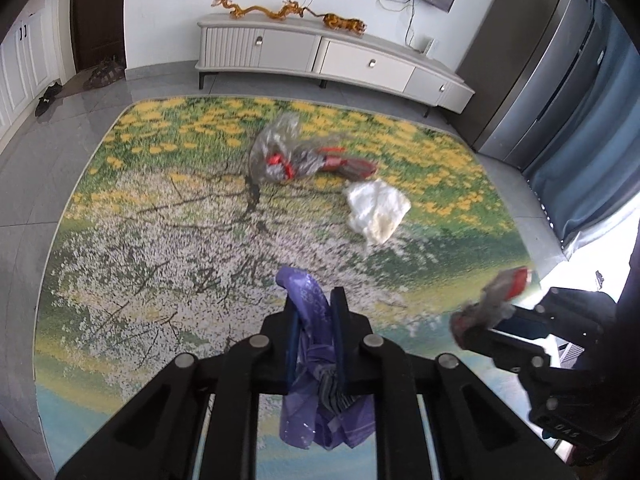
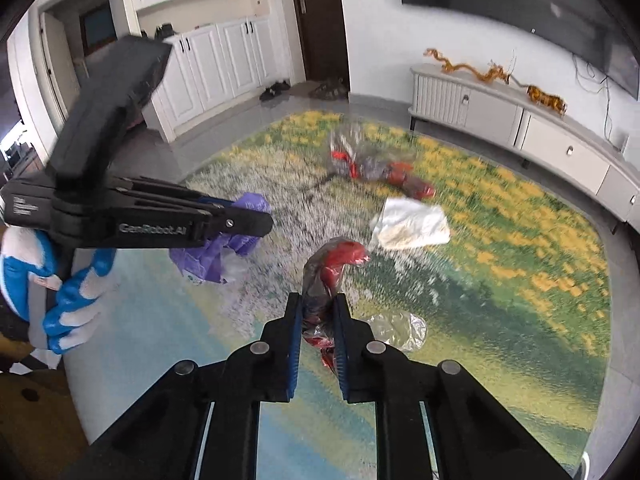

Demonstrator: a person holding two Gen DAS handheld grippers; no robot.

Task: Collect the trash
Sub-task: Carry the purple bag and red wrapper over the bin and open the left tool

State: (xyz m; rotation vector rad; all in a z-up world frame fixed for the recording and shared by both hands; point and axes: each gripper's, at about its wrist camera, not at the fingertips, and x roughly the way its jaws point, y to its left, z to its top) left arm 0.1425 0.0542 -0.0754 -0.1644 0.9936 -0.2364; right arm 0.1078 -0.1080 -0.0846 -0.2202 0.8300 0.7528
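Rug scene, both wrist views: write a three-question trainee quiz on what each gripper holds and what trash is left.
1. True or false: the left gripper is shut on a purple bag.
2. What does the right gripper hold?
A. white tissue
B. red wrapper
C. shoe
3. Which pale item lies on the rug beside the clear and red plastic?

Key: 1 true; 2 B, the red wrapper; 3 the white tissue.

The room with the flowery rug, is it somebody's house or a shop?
Most likely a home's living room. A wall television hangs above a long low cabinet, a flowered rug covers the tiled floor, and shoes sit by a dark door.
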